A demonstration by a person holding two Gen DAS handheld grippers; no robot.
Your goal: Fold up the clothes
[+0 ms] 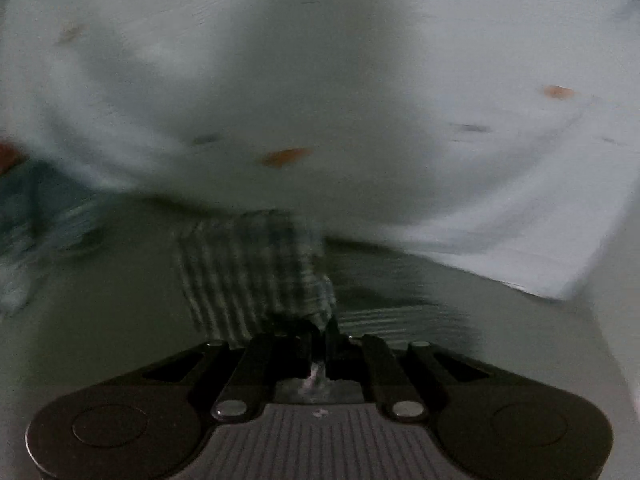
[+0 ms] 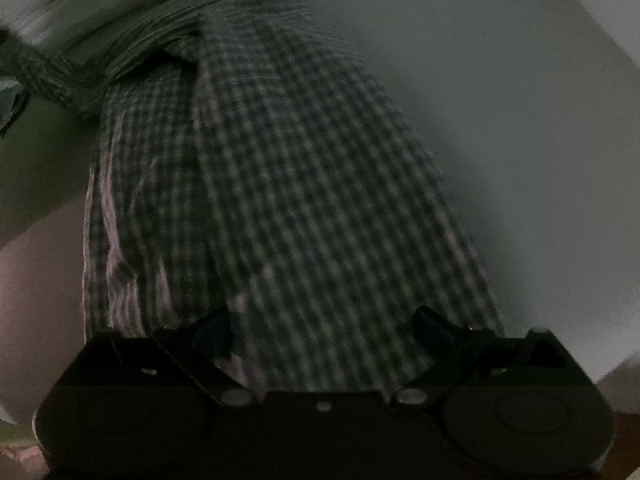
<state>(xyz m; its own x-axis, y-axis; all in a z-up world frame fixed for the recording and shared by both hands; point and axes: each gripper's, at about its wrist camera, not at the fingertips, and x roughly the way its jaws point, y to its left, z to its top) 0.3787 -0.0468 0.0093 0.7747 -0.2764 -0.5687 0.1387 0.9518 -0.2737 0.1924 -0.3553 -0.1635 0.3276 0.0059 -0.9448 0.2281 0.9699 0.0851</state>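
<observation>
My left tool (image 1: 319,334) pinches a corner of the checked shirt (image 2: 280,184), which lies on the table (image 2: 500,100). My right tool (image 2: 322,330) gapes wide above it, empty. A pale spotted cloth (image 1: 440,60) lies behind.

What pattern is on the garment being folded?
The garment has a small dark-and-light check, clearest in the right wrist view.

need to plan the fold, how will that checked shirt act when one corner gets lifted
Probably floppy: the checked shirt lies in soft creases and drapes from the shut left gripper. Likely light, hanging from one pinch. The rest may drag and bunch.
</observation>
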